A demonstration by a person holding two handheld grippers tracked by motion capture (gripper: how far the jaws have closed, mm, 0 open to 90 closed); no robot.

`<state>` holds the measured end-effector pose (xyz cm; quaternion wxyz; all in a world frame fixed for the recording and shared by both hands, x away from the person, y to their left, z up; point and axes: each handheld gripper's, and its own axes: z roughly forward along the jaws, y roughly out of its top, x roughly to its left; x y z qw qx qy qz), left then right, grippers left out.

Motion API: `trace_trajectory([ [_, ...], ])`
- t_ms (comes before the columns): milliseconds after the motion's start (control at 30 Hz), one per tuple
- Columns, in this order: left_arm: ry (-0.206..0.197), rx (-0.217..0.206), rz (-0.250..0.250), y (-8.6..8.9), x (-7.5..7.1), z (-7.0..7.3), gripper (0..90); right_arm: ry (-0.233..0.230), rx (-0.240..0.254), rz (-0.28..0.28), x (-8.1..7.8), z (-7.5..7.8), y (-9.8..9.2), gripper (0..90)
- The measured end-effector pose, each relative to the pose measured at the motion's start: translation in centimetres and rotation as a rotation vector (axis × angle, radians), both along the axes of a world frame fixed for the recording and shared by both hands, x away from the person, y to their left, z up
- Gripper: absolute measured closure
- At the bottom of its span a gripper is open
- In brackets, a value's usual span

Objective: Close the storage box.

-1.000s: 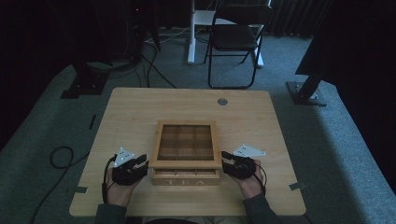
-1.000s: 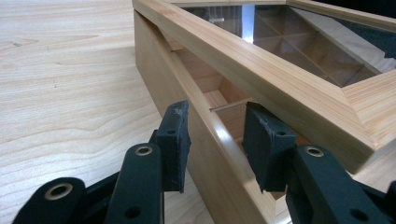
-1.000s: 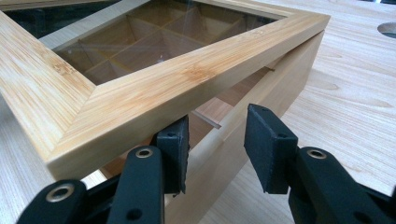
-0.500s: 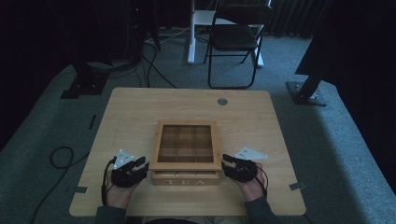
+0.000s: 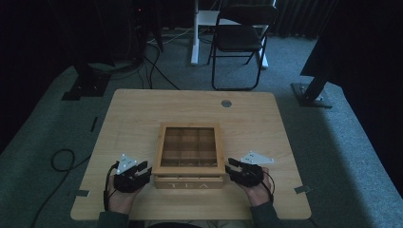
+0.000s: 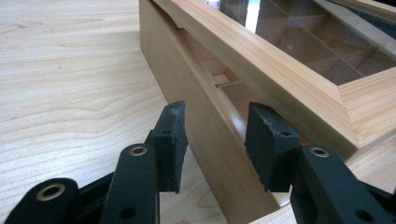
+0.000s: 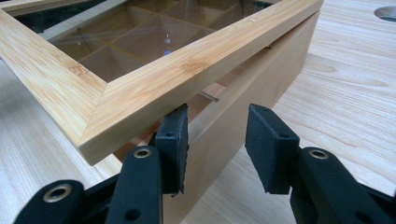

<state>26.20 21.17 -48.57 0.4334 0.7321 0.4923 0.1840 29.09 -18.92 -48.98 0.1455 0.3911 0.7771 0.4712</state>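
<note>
Table [image 5: 142, 114]: light wood top, bare on every side of the box; the widest open stretch lay beyond the box toward the far edge, and broad strips ran to the left and right edges. A round grommet [image 5: 226, 103] sat near the far edge.

Tea box [image 5: 190, 154]: wooden, lettered TEA on the front wall, standing at the middle of the table close to my near edge. Its walls ran square with the table edges.

Lid [image 7: 154, 88]: wooden frame with a glass pane, divided compartments visible through it. It stood raised off the box wall; a gap showed under the frame at both front corners, in the left and the right gripper views alike.

Left gripper [image 6: 215, 140]: mine, at the box's front left corner. Jaws were parted wide, one pad outside the side wall, the other inside, under the raised frame. The wall passed between the pads; I could not tell whether either pad touched it. Bare table lay open on the outer side.

Right gripper [image 7: 217, 140]: mine, at the front right corner, mirrored. Jaws were equally spread, the inner pad tucked beneath the lid frame, the outer one over bare table. It gripped nothing that I could see.

Hands [image 5: 121, 197]: both came in over the near edge, one on each side of the box.
</note>
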Motion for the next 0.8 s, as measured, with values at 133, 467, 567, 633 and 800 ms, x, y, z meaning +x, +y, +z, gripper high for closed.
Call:
trace_trajectory([
  [133, 0.002, 0.000, 0.005, 0.1, -0.1, -0.1, 58.1, 0.005, -0.003, -0.002, -0.1, -0.2, 0.0, 58.8],
  [467, 0.006, 0.007, 0.011, 0.1, -0.3, -0.3, 58.1, 0.012, 0.000, -0.002, -0.3, -0.5, -0.1, 58.8],
  [567, 0.005, 0.021, 0.015, 0.1, -0.4, -0.5, 58.1, 0.015, -0.011, -0.002, -0.3, -0.6, -0.1, 58.8],
  [633, 0.006, 0.027, 0.019, 0.2, -0.5, -0.6, 58.0, 0.015, -0.026, -0.003, -0.4, -0.7, -0.1, 58.8],
  [800, 0.000, -0.005, 0.022, 0.7, -0.5, -0.5, 54.8, 0.031, -0.095, -0.011, -0.3, -1.1, 0.1, 58.9],
])
